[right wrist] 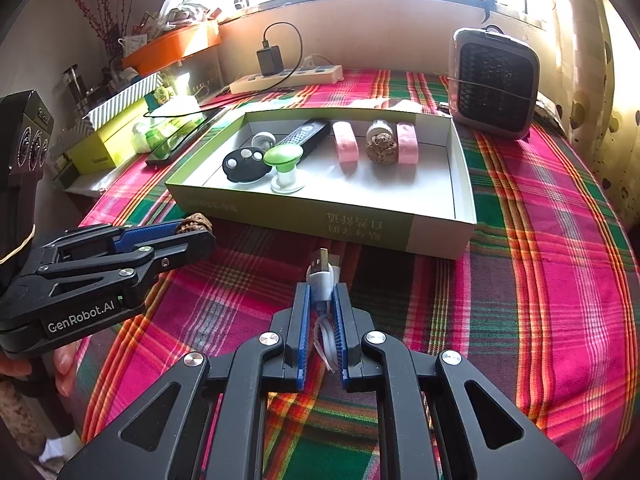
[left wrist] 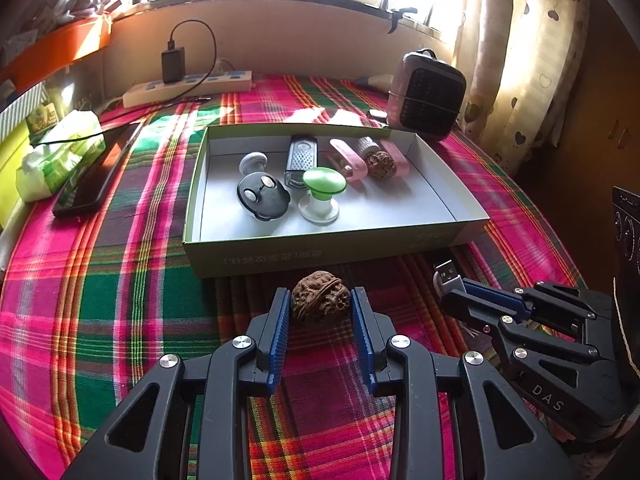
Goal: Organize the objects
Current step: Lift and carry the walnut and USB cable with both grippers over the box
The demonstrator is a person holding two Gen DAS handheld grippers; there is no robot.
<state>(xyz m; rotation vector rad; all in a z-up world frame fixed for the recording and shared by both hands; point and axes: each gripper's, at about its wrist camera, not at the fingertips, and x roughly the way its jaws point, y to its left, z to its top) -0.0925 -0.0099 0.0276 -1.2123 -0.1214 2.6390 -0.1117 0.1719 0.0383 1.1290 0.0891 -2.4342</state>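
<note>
Item one: walnut, pinched between the pads of your left gripper, just before the near wall of the open box. Item two: USB cable, bundled, clamped by your right gripper with its jaws pressed tight, plug pointing at the box. Both are held facing the box, likely for dropping in beside the second walnut, pink clips and green knob already stored there.

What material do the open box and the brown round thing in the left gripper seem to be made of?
The box looks like thin cardboard, matte: sharp folded edges, printed green outside, plain pale inside. The brown thing is probably a walnut: hard woody shell, deeply wrinkled, dull brown with a seam.
</note>
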